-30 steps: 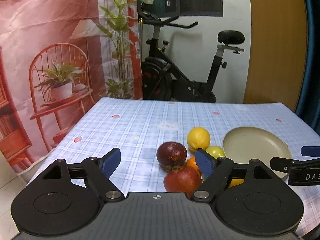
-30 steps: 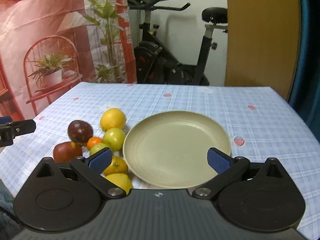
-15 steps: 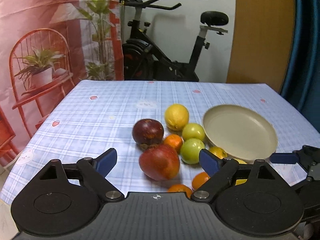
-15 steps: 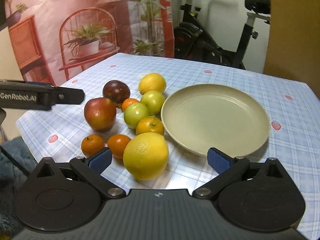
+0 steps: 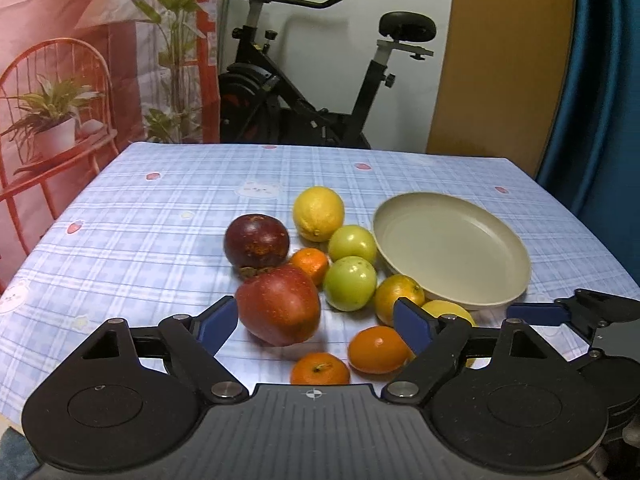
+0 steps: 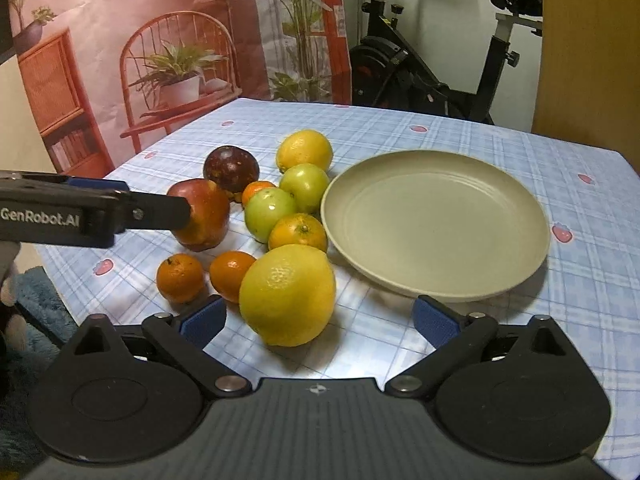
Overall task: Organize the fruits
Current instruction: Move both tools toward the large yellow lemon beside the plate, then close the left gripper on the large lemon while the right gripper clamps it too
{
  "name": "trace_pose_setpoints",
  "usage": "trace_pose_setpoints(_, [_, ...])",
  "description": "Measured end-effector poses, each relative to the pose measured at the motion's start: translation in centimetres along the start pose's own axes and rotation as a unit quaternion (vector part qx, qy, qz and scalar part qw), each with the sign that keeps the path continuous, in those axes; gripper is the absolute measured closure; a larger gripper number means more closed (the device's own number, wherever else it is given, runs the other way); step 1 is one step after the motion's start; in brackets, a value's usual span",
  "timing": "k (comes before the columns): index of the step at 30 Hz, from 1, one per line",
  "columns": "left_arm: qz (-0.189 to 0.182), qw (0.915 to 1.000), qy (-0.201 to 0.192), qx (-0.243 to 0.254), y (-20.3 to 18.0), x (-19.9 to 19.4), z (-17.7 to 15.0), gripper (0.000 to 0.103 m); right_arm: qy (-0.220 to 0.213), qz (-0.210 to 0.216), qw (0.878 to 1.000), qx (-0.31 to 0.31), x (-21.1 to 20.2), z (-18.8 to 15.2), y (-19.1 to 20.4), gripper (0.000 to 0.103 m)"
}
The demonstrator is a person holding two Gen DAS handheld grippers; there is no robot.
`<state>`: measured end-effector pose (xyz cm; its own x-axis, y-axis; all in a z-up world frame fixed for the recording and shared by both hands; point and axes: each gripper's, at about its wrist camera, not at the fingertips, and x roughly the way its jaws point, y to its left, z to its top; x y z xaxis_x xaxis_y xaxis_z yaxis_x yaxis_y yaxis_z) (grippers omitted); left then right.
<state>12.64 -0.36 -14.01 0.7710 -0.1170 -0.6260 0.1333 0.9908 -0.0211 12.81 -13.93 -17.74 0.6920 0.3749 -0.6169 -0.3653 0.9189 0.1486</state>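
Several fruits lie in a cluster on the checked tablecloth left of an empty beige plate. My left gripper is open, with a red apple close between its fingers. Behind the apple are a dark purple mangosteen, a yellow lemon, two green fruits and small oranges. My right gripper is open, with a large yellow lemon close between its fingers, near the plate's front rim.
The table's near and left edges are close to the fruit. An exercise bike and a printed backdrop stand beyond the far edge. The left gripper's finger crosses the right wrist view at the left.
Both grippers have moved forward and down toward the fruit. The apple now sits between the left fingers and the big lemon between the right fingers. Nothing has been grasped.
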Motion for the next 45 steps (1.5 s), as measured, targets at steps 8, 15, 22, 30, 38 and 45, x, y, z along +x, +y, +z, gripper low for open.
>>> trace_pose_setpoints(8, [-0.058, 0.9975, 0.04, 0.012, -1.1, 1.2, 0.5, 0.019, -0.009, 0.025, 1.0, -0.01, 0.7, -0.4, 0.2, 0.019])
trace_pose_setpoints(15, [-0.124, 0.9903, 0.056, 0.032, -3.3, 3.1, 1.2, 0.022, -0.016, 0.044, 0.999, -0.009, 1.2, -0.7, -0.2, 0.028])
trace_pose_setpoints(22, [-0.181, 0.9803, 0.079, 0.009, -4.0, 5.0, 1.0, 0.047, -0.023, 0.06, 0.998, -0.009, 1.2, -0.9, -0.2, 0.039])
trace_pose_setpoints(30, [-0.17, 0.9804, 0.099, 0.002, -3.5, 6.4, 1.0, 0.046, -0.023, 0.077, 0.997, 0.012, 1.6, -1.0, -0.9, 0.043])
trace_pose_setpoints(38, [-0.173, 0.979, 0.103, 0.028, -4.8, 6.9, 0.7, 0.045, -0.021, 0.082, 0.996, 0.033, 1.7, -1.0, -1.5, 0.043])
trace_pose_setpoints(45, [-0.173, 0.9801, 0.088, 0.044, -5.2, 6.1, 0.9, 0.045, -0.028, 0.079, 0.996, 0.042, 1.0, -0.9, -1.7, 0.043])
